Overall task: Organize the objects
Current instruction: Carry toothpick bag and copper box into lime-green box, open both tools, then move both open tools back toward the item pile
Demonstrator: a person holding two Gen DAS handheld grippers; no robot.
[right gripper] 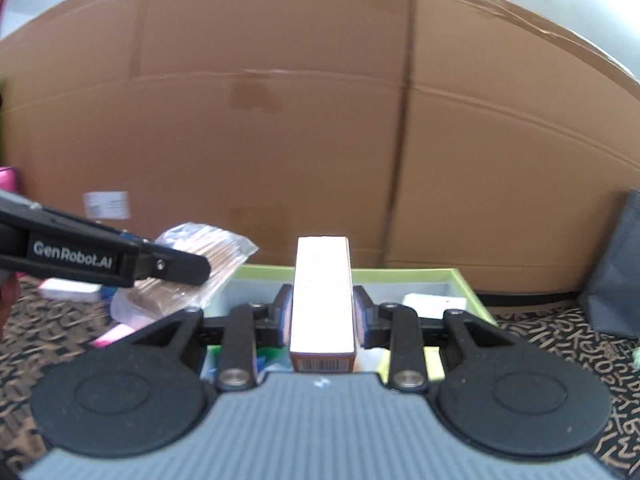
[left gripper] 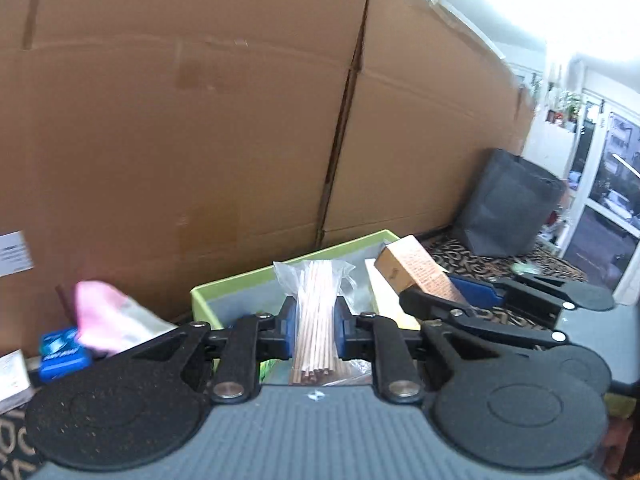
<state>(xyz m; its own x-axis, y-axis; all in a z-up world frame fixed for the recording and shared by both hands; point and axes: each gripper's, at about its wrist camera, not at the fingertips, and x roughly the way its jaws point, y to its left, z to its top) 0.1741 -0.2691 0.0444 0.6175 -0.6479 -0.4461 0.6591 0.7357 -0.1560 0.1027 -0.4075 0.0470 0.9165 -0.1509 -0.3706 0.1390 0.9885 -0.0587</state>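
Note:
My left gripper (left gripper: pixel 317 326) is shut on a clear bag of thin wooden sticks (left gripper: pixel 318 312) and holds it above the near left of a lime green tray (left gripper: pixel 208 294). My right gripper (right gripper: pixel 322 312) is shut on a tall tan carton (right gripper: pixel 322 300) with a barcode end, held over the same tray (right gripper: pixel 468 286). The right gripper and its carton (left gripper: pixel 420 272) show at the right of the left wrist view. The left gripper and the stick bag (right gripper: pixel 188 280) show at the left of the right wrist view.
A big cardboard box (left gripper: pixel 200 140) forms a wall right behind the tray. A pink packet (left gripper: pixel 104 318) and a blue box (left gripper: pixel 64 354) lie left of the tray. A dark grey bag (left gripper: pixel 508 208) stands at the right. The surface is a patterned cloth (right gripper: pixel 560 344).

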